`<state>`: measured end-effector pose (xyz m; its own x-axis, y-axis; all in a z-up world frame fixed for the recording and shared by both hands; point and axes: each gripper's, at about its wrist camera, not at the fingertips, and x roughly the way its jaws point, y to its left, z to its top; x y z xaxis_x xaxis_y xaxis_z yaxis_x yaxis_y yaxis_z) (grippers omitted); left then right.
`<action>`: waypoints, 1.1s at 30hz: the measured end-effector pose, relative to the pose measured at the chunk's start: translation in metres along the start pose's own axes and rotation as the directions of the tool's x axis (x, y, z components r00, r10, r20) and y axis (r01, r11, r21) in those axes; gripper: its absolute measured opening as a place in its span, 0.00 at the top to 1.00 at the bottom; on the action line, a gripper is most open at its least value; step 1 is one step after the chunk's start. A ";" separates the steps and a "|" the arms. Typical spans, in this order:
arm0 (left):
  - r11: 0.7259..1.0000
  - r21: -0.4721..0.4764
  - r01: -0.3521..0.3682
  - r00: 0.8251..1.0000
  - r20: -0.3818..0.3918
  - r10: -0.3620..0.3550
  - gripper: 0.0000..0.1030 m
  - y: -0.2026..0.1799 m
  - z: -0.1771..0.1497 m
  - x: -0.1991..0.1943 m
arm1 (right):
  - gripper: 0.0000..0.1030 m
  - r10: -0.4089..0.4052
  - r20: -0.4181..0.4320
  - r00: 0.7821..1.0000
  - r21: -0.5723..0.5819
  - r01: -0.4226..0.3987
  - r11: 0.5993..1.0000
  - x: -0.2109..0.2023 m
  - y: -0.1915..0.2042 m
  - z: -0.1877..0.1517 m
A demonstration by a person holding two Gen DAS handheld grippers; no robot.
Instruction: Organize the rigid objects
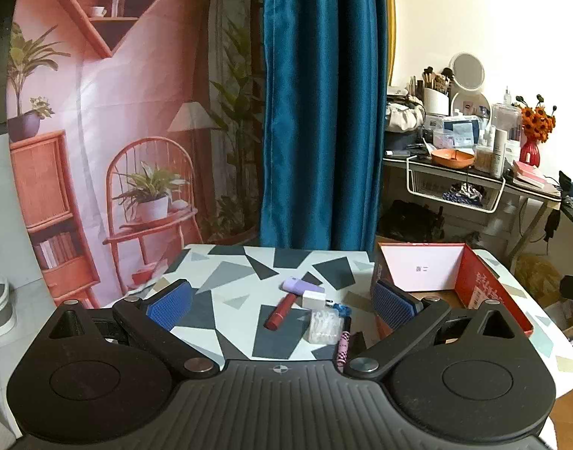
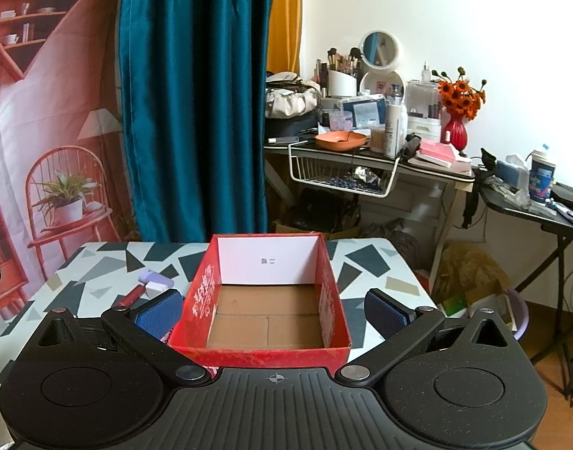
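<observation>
Left wrist: our left gripper (image 1: pixel 282 305), blue ribbed pads spread apart and holding nothing, faces a glossy red tube (image 1: pixel 282 310), lilac cap (image 1: pixel 299 285), white charger (image 1: pixel 313 299) and clear ridged packet (image 1: pixel 326 325) lying between its fingers on the terrazzo-patterned table (image 1: pixel 230 273) | Right wrist: our right gripper (image 2: pixel 273 313) gapes around the open red cardboard box (image 2: pixel 266 302), brown floor bare.

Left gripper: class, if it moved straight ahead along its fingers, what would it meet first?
Probably the clear plastic packet, nearest between the open left gripper's fingers, with the red tube just beyond. Height above the table is unclear.
</observation>
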<state>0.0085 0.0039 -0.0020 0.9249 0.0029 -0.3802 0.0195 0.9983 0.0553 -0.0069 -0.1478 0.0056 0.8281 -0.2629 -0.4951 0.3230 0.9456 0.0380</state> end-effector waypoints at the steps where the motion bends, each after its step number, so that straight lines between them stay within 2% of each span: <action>1: 1.000 0.000 -0.006 1.000 0.003 0.006 0.00 0.001 0.000 0.002 | 0.00 0.006 -0.001 1.000 0.003 -0.006 1.000 0.001 -0.001 0.000; 6: 0.998 -0.055 0.002 1.000 -0.030 -0.003 0.00 0.011 -0.003 0.025 | 0.00 0.062 0.009 0.998 0.016 -0.062 0.998 0.019 -0.015 -0.004; 9: 0.998 -0.026 -0.058 0.998 -0.039 0.057 0.00 0.011 -0.007 0.047 | 0.00 0.083 -0.006 0.996 0.046 -0.083 0.995 0.040 -0.031 -0.006; 12: 0.998 -0.028 -0.064 0.996 -0.071 0.062 0.00 0.014 -0.005 0.071 | 0.00 0.055 -0.028 0.998 0.038 -0.054 0.998 0.064 -0.042 -0.011; 17: 0.998 -0.021 -0.051 0.997 -0.052 0.050 0.00 0.019 -0.013 0.106 | 0.00 -0.015 -0.052 0.999 0.043 0.018 0.999 0.111 -0.065 -0.025; 19: 0.999 -0.015 -0.039 0.996 -0.078 0.038 0.00 0.020 -0.027 0.120 | 0.01 -0.028 -0.084 0.996 0.081 0.034 0.996 0.132 -0.077 -0.034; 22: 0.999 -0.030 -0.025 0.986 -0.164 0.020 0.01 0.024 -0.054 0.140 | 0.04 -0.068 -0.131 0.989 0.132 0.085 0.988 0.155 -0.091 -0.049; 25: 0.999 -0.026 -0.020 0.977 -0.215 0.014 0.08 0.024 -0.074 0.157 | 0.11 -0.082 -0.168 0.982 0.153 0.109 0.982 0.174 -0.102 -0.058; 28: 0.999 -0.034 -0.015 0.967 -0.256 0.006 0.09 0.027 -0.089 0.170 | 0.22 -0.091 -0.190 0.978 0.143 0.119 0.983 0.191 -0.104 -0.062; 31: 0.999 -0.035 0.025 0.952 -0.303 -0.034 0.09 0.027 -0.100 0.181 | 0.31 -0.074 -0.209 0.975 0.136 0.104 0.985 0.204 -0.100 -0.064; 33: 0.999 -0.027 0.032 0.947 -0.320 -0.039 0.09 0.026 -0.108 0.186 | 0.44 -0.068 -0.228 0.971 0.124 0.098 0.987 0.213 -0.097 -0.064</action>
<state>0.1400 0.0369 -0.1706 0.7533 -0.0171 -0.6574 0.0387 0.9991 0.0183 0.1090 -0.2831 -0.1596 0.6782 -0.2761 -0.6810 0.4570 0.8842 0.0966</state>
